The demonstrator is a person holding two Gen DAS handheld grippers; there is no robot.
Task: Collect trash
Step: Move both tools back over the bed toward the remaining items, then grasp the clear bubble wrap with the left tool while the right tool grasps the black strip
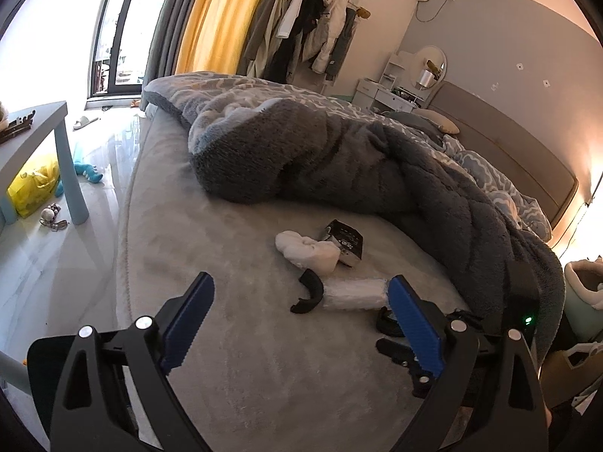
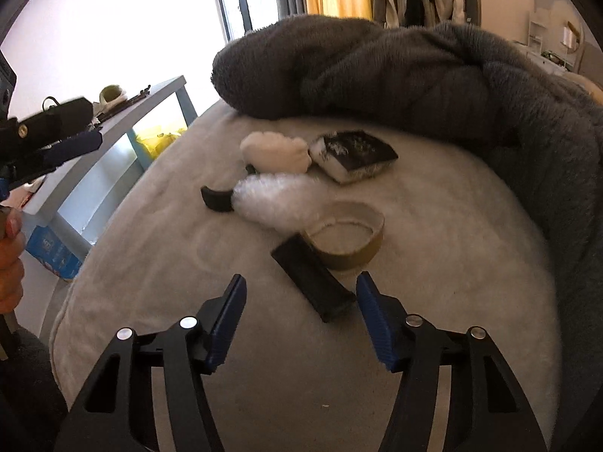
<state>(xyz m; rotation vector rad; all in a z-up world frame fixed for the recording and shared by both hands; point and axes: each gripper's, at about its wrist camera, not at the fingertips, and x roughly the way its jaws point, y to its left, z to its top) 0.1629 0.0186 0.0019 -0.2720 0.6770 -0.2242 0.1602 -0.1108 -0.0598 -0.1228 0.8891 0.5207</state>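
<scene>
On the light grey plush bed cover (image 2: 433, 263) lies a small group of trash, near the edge of the thick dark grey fleece blanket (image 2: 377, 71). The group has a crumpled white tissue ball (image 2: 275, 152), and touching its right side is a flattened black and white carton box (image 2: 354, 154). Just in front of the ball lies a long piece of white bubble wrap (image 2: 279, 203), and from its left end a curved black plastic piece (image 2: 215, 197) comes out. Next to the wrap is a brown tape roll with white inner ring (image 2: 350, 237), and a flat black rectangular piece (image 2: 312, 282) leans against the front of this roll.

The right gripper (image 2: 301, 297) hangs above the cover with its blue ribbed fingers (image 2: 377, 324) apart; the near end of the flat black piece is between the tips, but the pads do not press it, so the jaws are released and grasp nothing.

The left gripper (image 1: 301, 297) also stands with its jaws wide apart and empty. It is over the cover in front of the same trash, and its right finger (image 1: 410, 324) covers the end of the bubble wrap in the left wrist view. In the right wrist view this gripper is seen at the left edge, with a hand (image 2: 9, 256) holding it.

Beside the bed stands a light blue small table (image 1: 45, 139), and under it is a yellow plastic bag (image 1: 34, 184) on the glossy floor
</scene>
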